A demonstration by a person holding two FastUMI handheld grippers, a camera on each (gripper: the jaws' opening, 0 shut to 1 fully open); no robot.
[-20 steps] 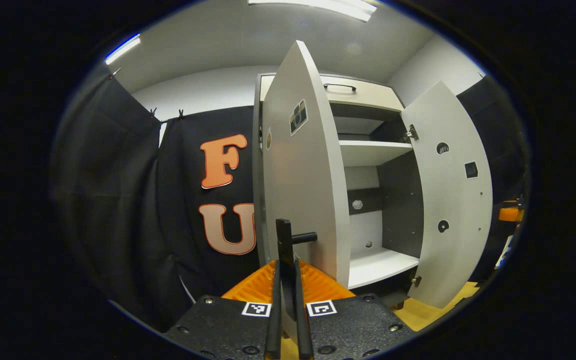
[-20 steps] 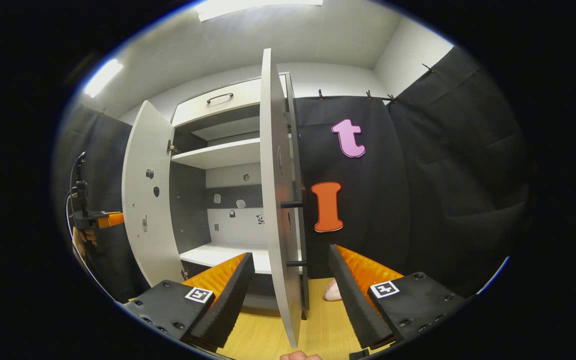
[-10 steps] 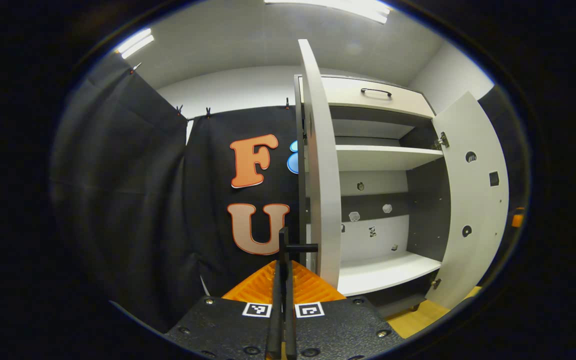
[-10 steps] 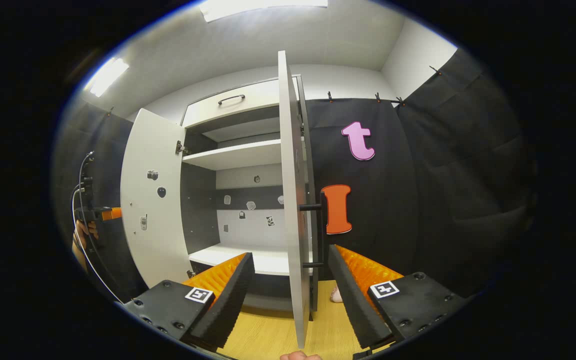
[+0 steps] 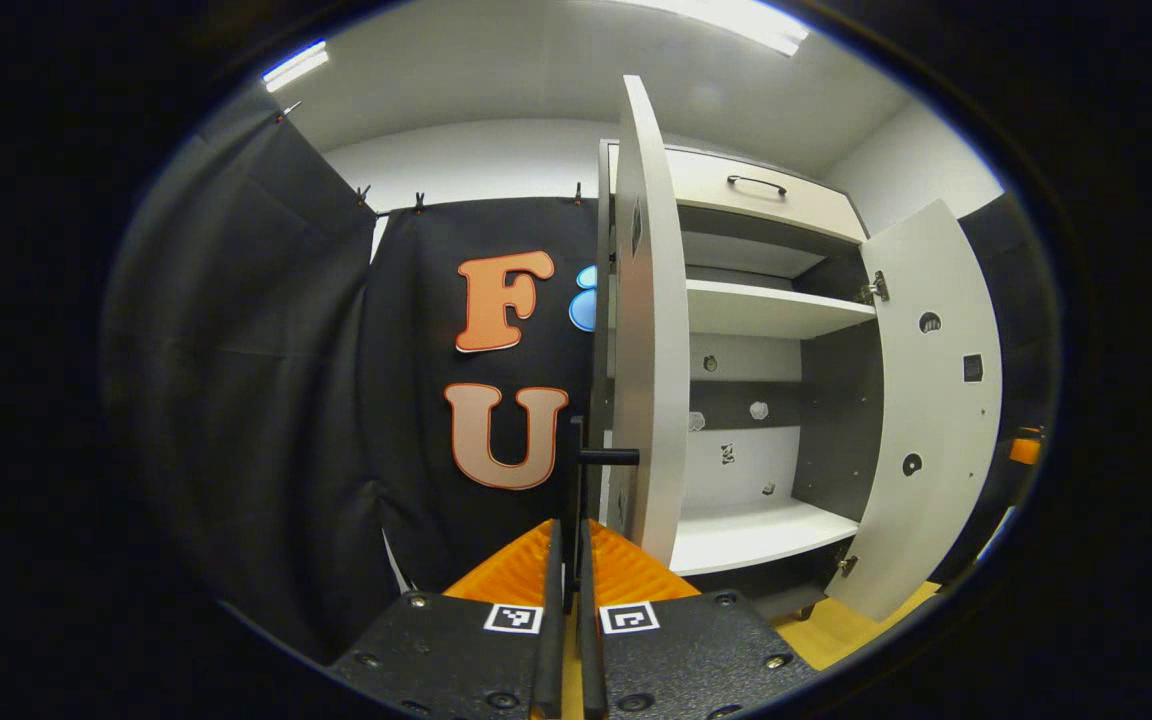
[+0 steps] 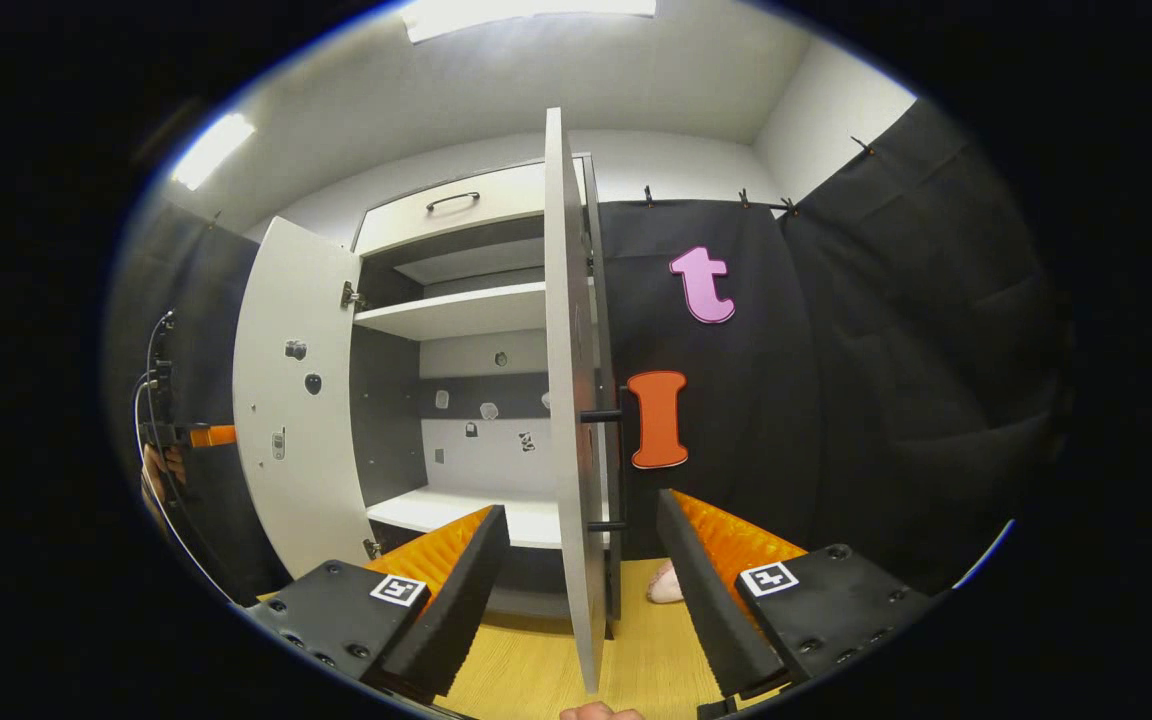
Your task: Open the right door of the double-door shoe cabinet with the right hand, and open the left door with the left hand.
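The white shoe cabinet (image 5: 766, 310) stands with both doors swung out. In the left gripper view the left door (image 5: 651, 330) is seen edge-on just right of centre. Its black bar handle (image 5: 576, 470) runs down between my left gripper's (image 5: 570, 530) fingers, which are shut on it. The right door (image 5: 936, 400) hangs open at the far right. In the right gripper view the right door (image 6: 574, 400) is edge-on between the fingers (image 6: 456, 590) of my open right gripper (image 6: 581, 512), not touched. Its handle (image 6: 621, 470) is on the door's right face. The left door (image 6: 296, 400) stands open at the left.
Black cloth walls flank the cabinet on both sides. A closed drawer (image 5: 756, 195) tops it, and the shelves (image 6: 456, 310) inside are bare. The floor (image 6: 526, 660) is yellow wood. The other gripper (image 6: 191, 435) and a hand (image 6: 151, 470) show far left.
The left door has swung further out with my left gripper on its handle, going from a slanted face to edge-on. The right gripper stayed open and barely moved.
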